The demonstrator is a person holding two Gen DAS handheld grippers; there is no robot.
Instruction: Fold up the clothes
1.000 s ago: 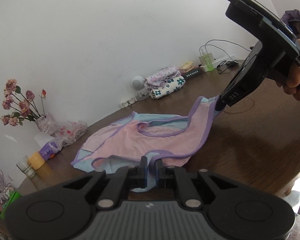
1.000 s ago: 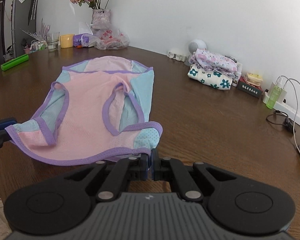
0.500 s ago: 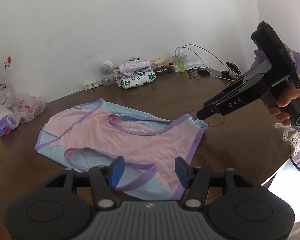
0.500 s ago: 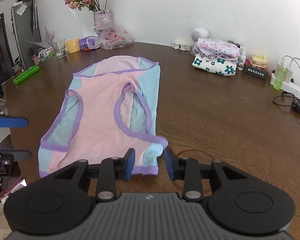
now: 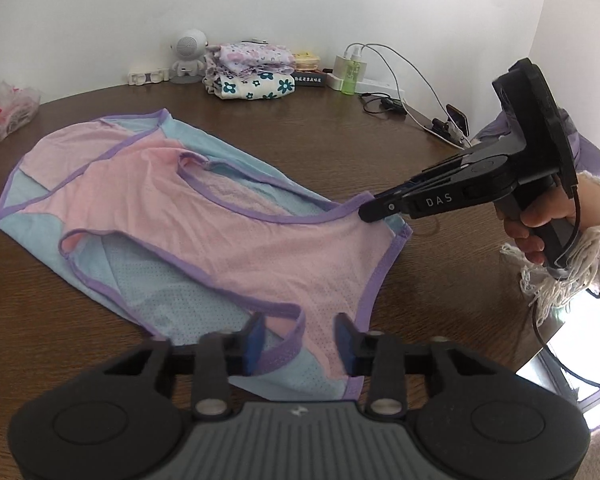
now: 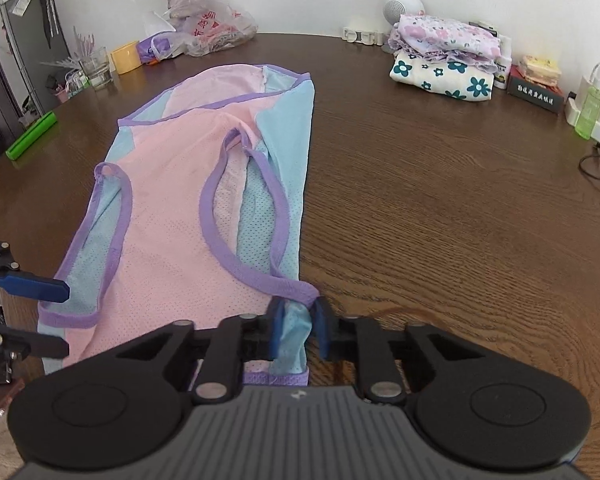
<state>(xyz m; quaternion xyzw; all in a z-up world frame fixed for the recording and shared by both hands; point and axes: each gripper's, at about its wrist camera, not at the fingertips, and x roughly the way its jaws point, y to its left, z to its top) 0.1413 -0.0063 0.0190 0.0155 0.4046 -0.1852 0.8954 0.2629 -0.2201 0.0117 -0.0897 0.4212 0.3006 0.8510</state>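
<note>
A pink and blue sleeveless top (image 5: 228, 240) with purple trim lies flat on the brown wooden table (image 5: 380, 140). My left gripper (image 5: 301, 344) stands at its near hem. Its jaws are apart and closing, with a purple armhole strap between them but not pressed. From the right wrist view, the top (image 6: 172, 220) stretches away, and the left gripper (image 6: 40, 316) shows at the left edge. My right gripper (image 6: 300, 328) is closing on the blue shoulder corner, its pads against the bunched cloth. A hand holds the right gripper (image 5: 366, 213).
A stack of folded floral clothes (image 6: 444, 60) sits by the wall beside a white round speaker (image 5: 188, 50). A power strip with cables (image 5: 380, 84) and a green bottle (image 6: 590, 114) lie at the right. A plastic bag (image 6: 208, 32), yellow cup (image 6: 126, 56) and green bar (image 6: 32, 136) sit far left.
Both grippers let go of the lifted top, which now lies flat. The left gripper moved along the hem to the strap. The right jaws opened, then narrowed on the shoulder corner.
</note>
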